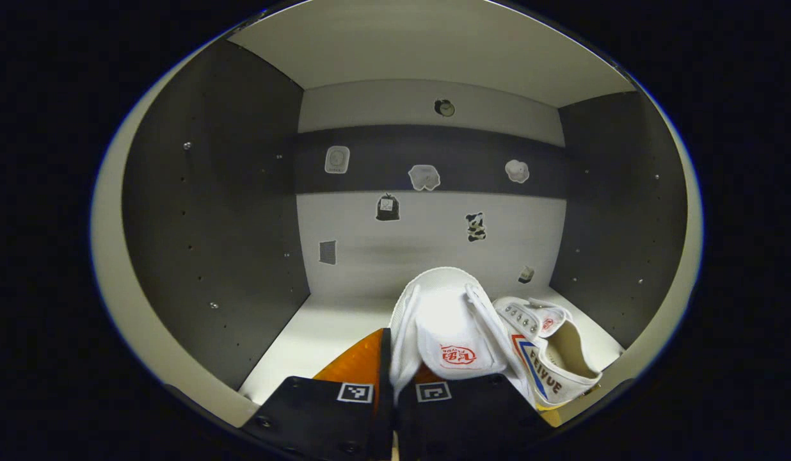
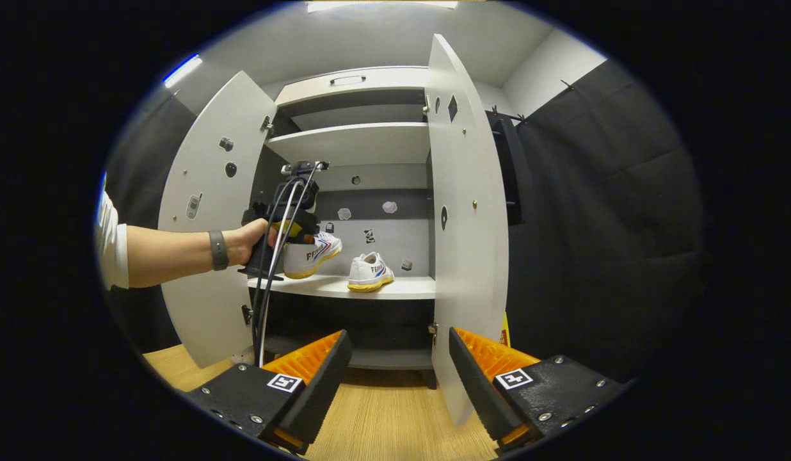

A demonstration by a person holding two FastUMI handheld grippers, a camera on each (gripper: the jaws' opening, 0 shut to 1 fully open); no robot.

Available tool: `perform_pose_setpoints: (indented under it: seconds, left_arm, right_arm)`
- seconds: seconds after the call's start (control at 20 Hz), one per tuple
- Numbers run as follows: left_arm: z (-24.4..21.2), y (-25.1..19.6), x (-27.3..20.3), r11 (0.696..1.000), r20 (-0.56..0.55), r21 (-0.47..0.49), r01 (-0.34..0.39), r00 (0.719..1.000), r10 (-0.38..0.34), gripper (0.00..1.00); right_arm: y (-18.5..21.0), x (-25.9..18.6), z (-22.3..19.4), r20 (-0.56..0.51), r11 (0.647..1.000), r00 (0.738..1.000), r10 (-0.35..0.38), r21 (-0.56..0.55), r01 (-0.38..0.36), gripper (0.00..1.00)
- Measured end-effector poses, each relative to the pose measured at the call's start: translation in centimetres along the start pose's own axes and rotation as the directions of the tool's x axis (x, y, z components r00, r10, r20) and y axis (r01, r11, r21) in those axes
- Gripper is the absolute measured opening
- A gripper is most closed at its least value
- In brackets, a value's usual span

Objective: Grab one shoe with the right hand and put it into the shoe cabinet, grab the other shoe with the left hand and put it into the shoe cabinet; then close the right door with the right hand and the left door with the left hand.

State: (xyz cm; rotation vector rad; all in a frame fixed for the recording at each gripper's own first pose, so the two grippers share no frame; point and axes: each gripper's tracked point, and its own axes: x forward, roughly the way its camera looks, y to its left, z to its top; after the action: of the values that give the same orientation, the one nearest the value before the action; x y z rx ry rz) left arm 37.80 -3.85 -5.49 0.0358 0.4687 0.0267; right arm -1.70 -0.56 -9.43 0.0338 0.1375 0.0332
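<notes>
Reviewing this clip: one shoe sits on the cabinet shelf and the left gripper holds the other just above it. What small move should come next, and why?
Probably lower the held shoe onto the shelf and open the left gripper. The right gripper view shows that shoe raised above the shelf, left of the placed shoe, with bare shelf beneath. Both doors are open, and the right gripper waits open outside.

In the right gripper view, a light wooden floor (image 2: 395,416) fills the bottom centre of the frame. Black cloth (image 2: 600,211) hangs in folds down the right side as the booth's wall, with a darker stretch at the far left edge. Above it, in the upper right, stands a plain white wall (image 2: 549,64) under a pale ceiling (image 2: 344,38). A strip light (image 2: 181,69) glows at the upper left, and another bright strip sits at the top centre edge.
</notes>
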Motion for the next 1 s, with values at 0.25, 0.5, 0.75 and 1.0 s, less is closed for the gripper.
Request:
perform_pose_setpoints:
  seconds: [0.25,0.5,0.75,1.0]
  left_arm:
    - [-2.7,0.2,3.8,0.999,-0.099,0.031,-0.027,0.995,0.03,0.1]
    - [-4.8,0.1,4.8,0.999,-0.18,0.027,-0.024,0.983,0.029,0.1]
    - [-4.8,-0.2,4.9,0.997,-0.208,0.079,-0.02,0.978,0.036,0.11]
    - [-4.3,-0.9,4.3,0.999,-0.206,0.054,0.004,0.979,0.007,0.32]
  right_arm:
    - [-1.3,0.3,-0.6,-0.019,0.999,0.999,-0.036,0.011,0.036,0.94]
    - [-1.6,0.6,-0.9,-0.028,0.999,0.999,-0.036,0.012,0.036,0.94]
    - [-1.2,0.6,-1.2,-0.038,1.0,0.999,-0.02,0.017,0.021,0.94]
    - [-1.5,0.3,-1.1,-0.032,1.0,0.999,-0.025,0.019,0.025,0.94]
